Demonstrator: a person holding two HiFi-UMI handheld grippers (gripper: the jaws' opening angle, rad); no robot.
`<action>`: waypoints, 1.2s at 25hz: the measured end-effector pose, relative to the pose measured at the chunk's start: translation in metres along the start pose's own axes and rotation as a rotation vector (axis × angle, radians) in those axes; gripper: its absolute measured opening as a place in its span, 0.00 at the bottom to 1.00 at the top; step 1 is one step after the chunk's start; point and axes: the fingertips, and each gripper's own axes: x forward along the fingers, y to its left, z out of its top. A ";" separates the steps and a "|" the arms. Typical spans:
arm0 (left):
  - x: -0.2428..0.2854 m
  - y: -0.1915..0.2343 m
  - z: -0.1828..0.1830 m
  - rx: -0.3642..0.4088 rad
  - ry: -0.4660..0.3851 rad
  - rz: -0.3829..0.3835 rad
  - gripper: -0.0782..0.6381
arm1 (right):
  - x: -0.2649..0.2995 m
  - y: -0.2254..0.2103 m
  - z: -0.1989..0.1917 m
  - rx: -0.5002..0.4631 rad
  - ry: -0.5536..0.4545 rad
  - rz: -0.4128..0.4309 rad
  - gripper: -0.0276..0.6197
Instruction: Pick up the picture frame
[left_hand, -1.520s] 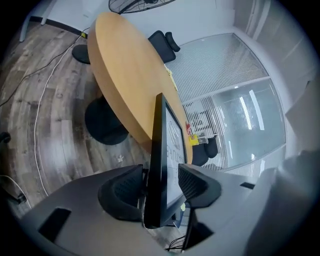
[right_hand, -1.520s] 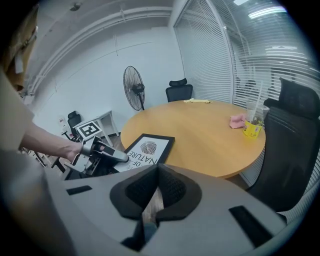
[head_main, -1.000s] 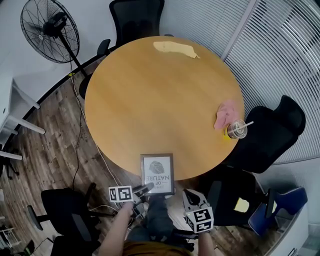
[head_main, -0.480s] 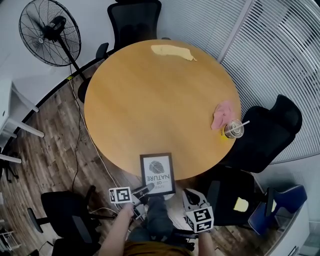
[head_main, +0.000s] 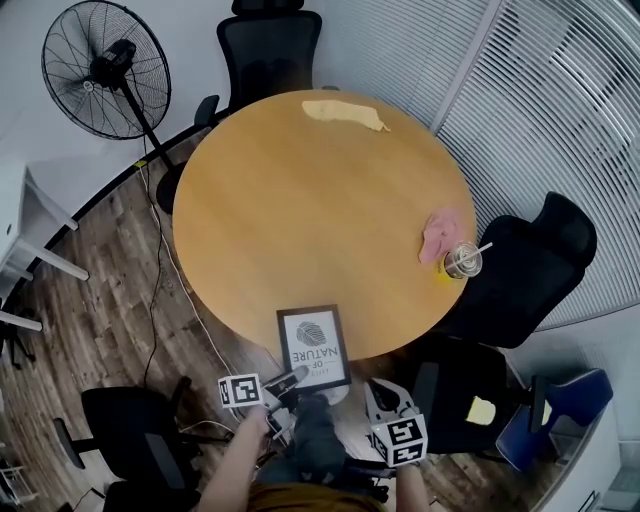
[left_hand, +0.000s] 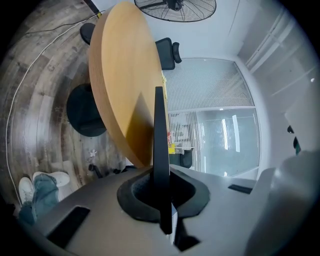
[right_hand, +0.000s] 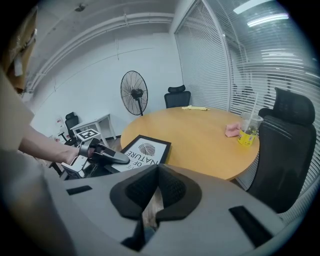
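The black picture frame (head_main: 313, 347) with a white print lies over the near edge of the round wooden table (head_main: 320, 200). My left gripper (head_main: 297, 377) is shut on the frame's near edge. In the left gripper view the frame (left_hand: 160, 145) shows edge-on as a thin dark strip standing between the pads, with the table (left_hand: 122, 75) behind it. My right gripper (head_main: 377, 392) hangs to the right of the frame, below the table edge, shut with nothing in it. In the right gripper view the frame (right_hand: 146, 149) and the left gripper (right_hand: 109, 156) are ahead at the left.
A pink cloth (head_main: 440, 232) and a plastic cup with a straw (head_main: 464, 260) sit at the table's right edge; a yellow cloth (head_main: 343, 113) lies at the far side. Black chairs (head_main: 270, 45) (head_main: 530, 265) (head_main: 140, 430) ring the table. A floor fan (head_main: 95, 70) stands at the far left.
The left gripper's jaws have closed on the frame's near edge and the frame has risen slightly. The right gripper has kept still.
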 end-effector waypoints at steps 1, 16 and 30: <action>-0.002 -0.002 0.000 0.001 -0.001 -0.003 0.15 | -0.001 0.001 0.002 0.001 -0.004 -0.003 0.06; -0.014 -0.080 -0.010 0.039 0.023 -0.180 0.15 | -0.044 0.005 0.025 -0.005 -0.106 -0.101 0.06; -0.049 -0.131 -0.024 0.152 0.011 -0.205 0.15 | -0.076 0.025 0.054 0.021 -0.269 -0.152 0.06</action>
